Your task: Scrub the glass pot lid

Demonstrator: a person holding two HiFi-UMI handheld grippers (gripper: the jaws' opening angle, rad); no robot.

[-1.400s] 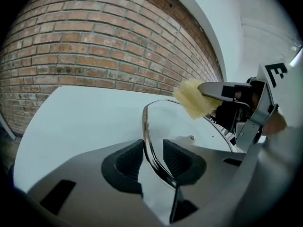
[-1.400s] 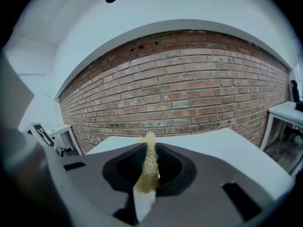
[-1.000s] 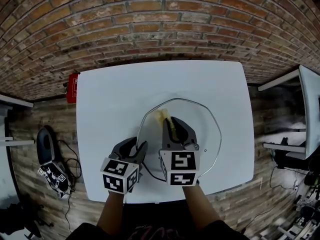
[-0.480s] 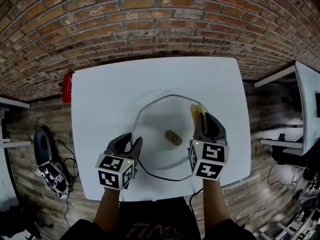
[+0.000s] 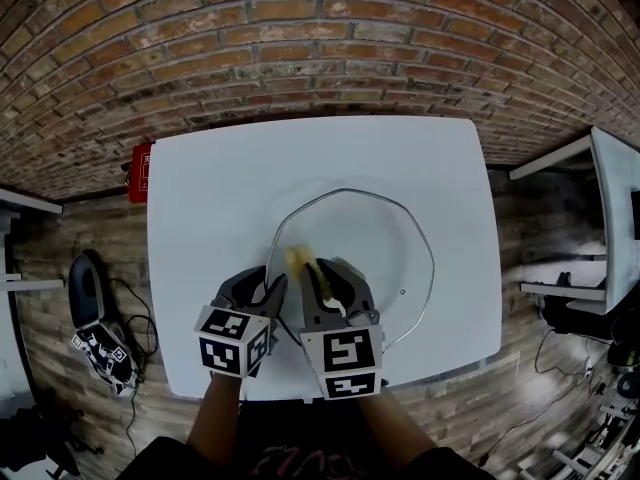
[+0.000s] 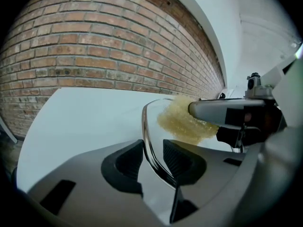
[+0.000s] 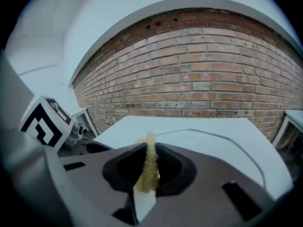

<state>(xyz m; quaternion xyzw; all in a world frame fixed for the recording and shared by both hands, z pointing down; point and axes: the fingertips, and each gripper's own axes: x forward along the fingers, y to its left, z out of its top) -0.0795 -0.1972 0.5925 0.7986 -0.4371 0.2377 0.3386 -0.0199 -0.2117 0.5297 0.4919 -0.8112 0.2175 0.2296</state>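
A round glass pot lid point(image 5: 392, 258) lies on the white table point(image 5: 220, 188). My left gripper point(image 5: 268, 286) is shut on the lid's near left rim; in the left gripper view the metal rim point(image 6: 147, 136) runs between the two pads of that gripper point(image 6: 154, 160). My right gripper point(image 5: 322, 273) is shut on a yellow sponge point(image 5: 297, 260) and presses it onto the glass just beside the left gripper. The sponge point(image 7: 150, 155) sits squeezed between the right gripper's point(image 7: 147, 174) pads, and the sponge point(image 6: 182, 122) shows again in the left gripper view. The right gripper hides the lid's knob.
A brick wall point(image 5: 300, 48) stands behind the table. On the wooden floor at the left are a red box point(image 5: 142, 173) and a black device with a marker cube point(image 5: 105, 348). Another white table point(image 5: 615, 218) stands at the right. The table's near edge runs under my hands.
The right gripper with the sponge swept from the lid's middle to its right side, then back across to the near left, close to the left gripper. The left gripper kept its hold.
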